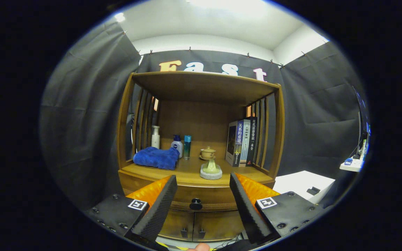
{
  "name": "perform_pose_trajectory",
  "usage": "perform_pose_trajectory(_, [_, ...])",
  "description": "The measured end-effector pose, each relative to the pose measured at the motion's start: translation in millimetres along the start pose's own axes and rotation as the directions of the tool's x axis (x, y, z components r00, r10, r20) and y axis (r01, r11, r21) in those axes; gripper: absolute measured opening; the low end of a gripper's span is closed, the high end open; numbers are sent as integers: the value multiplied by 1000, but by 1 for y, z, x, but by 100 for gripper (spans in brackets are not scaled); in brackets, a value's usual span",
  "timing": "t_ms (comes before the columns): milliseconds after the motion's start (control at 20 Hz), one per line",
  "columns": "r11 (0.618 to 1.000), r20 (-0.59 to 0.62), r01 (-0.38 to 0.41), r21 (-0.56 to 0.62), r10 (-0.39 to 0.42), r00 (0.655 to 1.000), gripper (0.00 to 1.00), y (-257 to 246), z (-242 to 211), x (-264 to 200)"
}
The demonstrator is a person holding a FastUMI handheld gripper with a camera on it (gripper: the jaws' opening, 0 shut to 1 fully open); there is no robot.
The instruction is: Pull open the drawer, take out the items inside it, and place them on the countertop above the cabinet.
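A wooden cabinet stands ahead of me with its drawer (pixel 204 197) closed under the countertop (pixel 187 172). The drawer's round dark knob (pixel 195 203) sits between my fingers, a short way beyond them. My gripper (pixel 203 188) is open with nothing held, its fingers spread either side of the knob. The drawer's contents are hidden.
On the countertop lie a blue towel (pixel 156 157), a white bottle (pixel 155 136), two small bottles (pixel 181 146), a lidded tea cup (pixel 208 152), a small green vase on a round base (pixel 211 169) and upright books (pixel 243 141). Two small doors (pixel 192 226) sit below the drawer. A white table (pixel 302 183) stands right.
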State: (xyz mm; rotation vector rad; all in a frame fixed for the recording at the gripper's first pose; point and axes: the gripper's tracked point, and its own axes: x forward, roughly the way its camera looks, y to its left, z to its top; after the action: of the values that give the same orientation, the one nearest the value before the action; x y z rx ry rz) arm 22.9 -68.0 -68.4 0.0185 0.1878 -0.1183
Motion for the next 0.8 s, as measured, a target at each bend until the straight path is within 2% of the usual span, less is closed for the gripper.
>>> perform_pose_trajectory(800, [1000,57,14,-21,-13,998,98,1,43,-31])
